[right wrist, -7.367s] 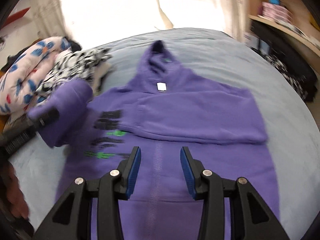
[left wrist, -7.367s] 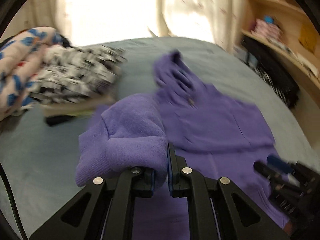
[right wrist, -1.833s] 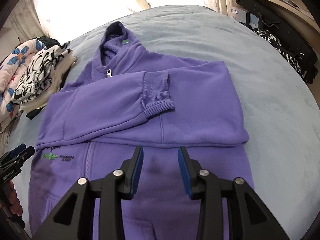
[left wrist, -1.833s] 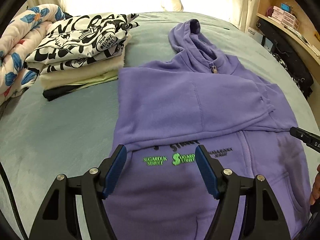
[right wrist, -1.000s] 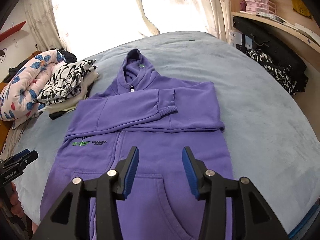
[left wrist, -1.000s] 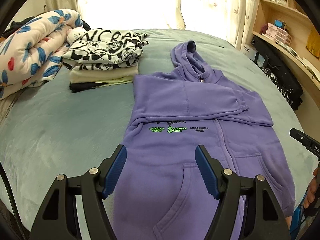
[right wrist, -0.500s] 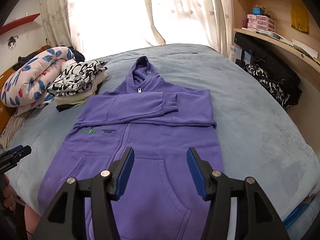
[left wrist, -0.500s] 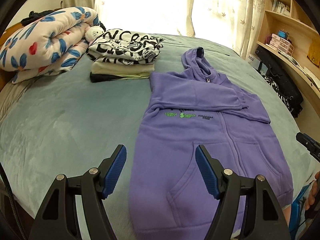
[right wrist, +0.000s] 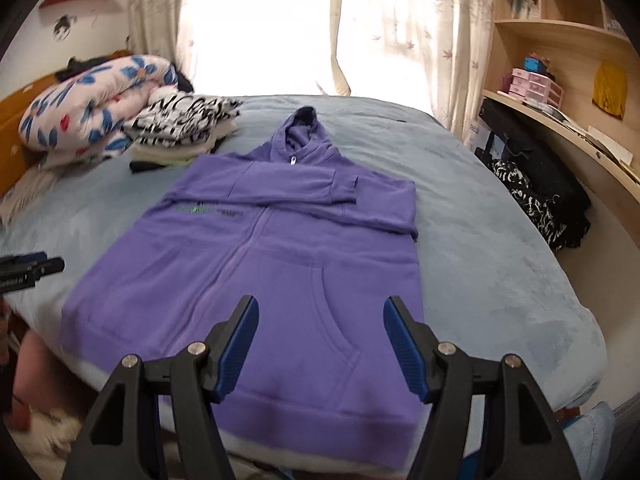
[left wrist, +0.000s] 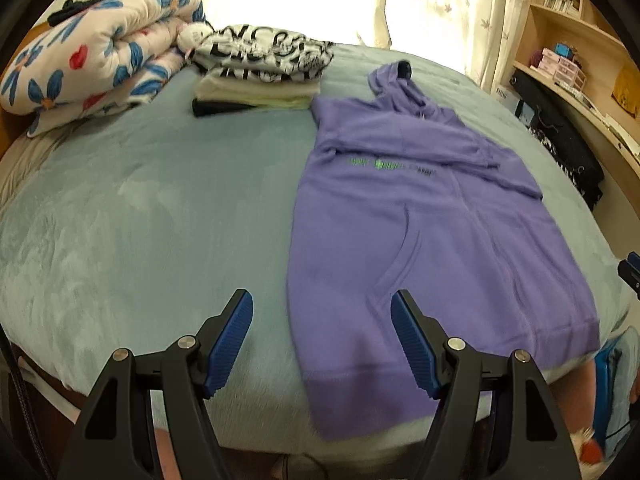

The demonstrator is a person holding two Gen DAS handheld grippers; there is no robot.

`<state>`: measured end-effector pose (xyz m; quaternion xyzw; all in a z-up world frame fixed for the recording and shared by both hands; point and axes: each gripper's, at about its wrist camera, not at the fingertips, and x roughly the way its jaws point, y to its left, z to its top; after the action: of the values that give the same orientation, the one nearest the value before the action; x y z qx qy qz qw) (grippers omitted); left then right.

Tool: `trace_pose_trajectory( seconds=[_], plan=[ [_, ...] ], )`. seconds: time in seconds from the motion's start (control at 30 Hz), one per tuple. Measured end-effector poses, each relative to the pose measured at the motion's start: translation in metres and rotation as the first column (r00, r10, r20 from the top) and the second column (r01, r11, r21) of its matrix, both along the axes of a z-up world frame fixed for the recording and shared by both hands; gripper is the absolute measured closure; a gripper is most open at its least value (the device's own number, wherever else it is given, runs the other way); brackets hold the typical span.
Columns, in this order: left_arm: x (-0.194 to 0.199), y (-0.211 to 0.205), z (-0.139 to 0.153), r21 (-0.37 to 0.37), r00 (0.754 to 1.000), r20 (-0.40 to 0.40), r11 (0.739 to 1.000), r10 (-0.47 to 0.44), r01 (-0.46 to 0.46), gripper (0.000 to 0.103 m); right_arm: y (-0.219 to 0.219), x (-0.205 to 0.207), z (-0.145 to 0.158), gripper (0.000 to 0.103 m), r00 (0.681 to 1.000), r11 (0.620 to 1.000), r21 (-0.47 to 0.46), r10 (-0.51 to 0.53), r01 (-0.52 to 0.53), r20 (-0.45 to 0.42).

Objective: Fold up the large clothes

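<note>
The purple hoodie [right wrist: 256, 280] lies flat on the bed [left wrist: 140, 216], hood at 12 o'clock, hem nearest — both sleeves crossed over the chest. Left gripper [left wrist: 322, 344] and right gripper [right wrist: 320, 344] hover wide and empty; the right sits squarer over the hem.
</note>
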<state>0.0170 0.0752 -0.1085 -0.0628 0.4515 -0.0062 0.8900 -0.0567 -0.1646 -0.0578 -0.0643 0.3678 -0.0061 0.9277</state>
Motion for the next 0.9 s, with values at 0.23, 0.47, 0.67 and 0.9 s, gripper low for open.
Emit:
trace_pose_trajectory(
  seconds=[0.23,0.47,0.67,0.9],
  plan=[
    [-0.012,0.011,-0.048,-0.127,0.992,-0.125,0.992,-0.033,0.017,0.033,-0.032,-0.016,-0.041,0.038,0.995,1.000,0.011,0.014,-0.013,-0.101],
    [-0.013,0.007,-0.059,-0.197,0.992,-0.104,0.979,-0.071,0.050,0.033,-0.082,-0.026,-0.066,0.038,0.983,0.984,0.173,-0.015,0.047,-0.182],
    [-0.012,-0.004,-0.062,-0.183,0.988,-0.097,0.978,-0.117,0.098,0.033,-0.104,-0.027,-0.082,0.038,0.972,0.959,0.259,-0.057,0.117,-0.227],
    [-0.002,-0.016,-0.054,-0.151,0.985,-0.094,0.980,-0.142,0.127,0.033,-0.101,-0.021,-0.068,0.038,0.981,0.958,0.267,-0.055,0.105,-0.188]
  ],
)
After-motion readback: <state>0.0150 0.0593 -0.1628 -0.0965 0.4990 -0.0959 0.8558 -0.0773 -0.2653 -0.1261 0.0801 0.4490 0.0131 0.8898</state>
